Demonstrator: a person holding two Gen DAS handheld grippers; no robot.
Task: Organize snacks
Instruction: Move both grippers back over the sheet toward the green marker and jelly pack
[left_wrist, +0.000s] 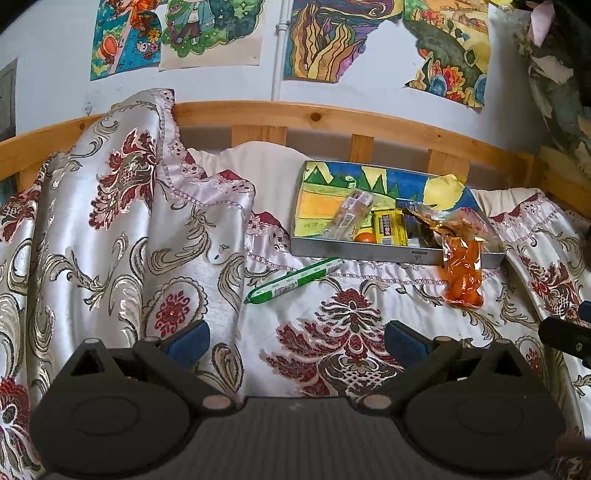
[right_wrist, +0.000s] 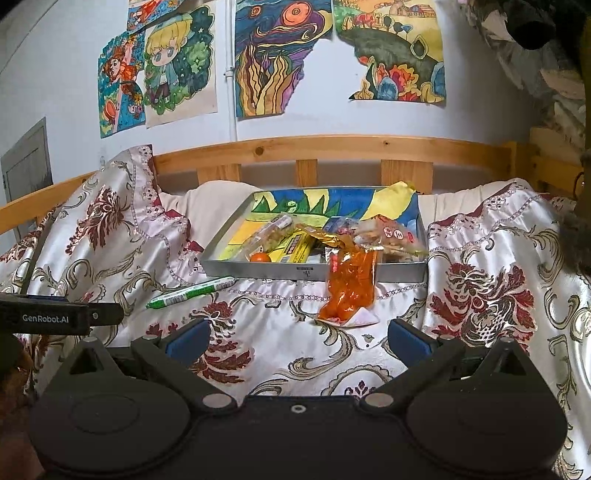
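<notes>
A shallow metal tray (left_wrist: 369, 254) (right_wrist: 280, 272), lined with a coloured drawing, sits on the bedspread by the wooden rail. It holds several snack packets, a yellow box (left_wrist: 388, 226) and a small orange fruit (right_wrist: 261, 257). An orange snack bag (left_wrist: 463, 271) (right_wrist: 349, 288) hangs over the tray's front rim onto the cloth. A green-and-white sausage stick (left_wrist: 295, 280) (right_wrist: 192, 292) lies on the cloth left of the tray. My left gripper (left_wrist: 297, 341) is open, well short of the stick. My right gripper (right_wrist: 295, 339) is open, just short of the orange bag.
The patterned satin bedspread (left_wrist: 110, 229) rises in a tall fold at the left. A wooden bed rail (right_wrist: 332, 147) runs behind the tray, with drawings on the wall above. The left gripper's body (right_wrist: 55, 317) shows at the left edge of the right wrist view.
</notes>
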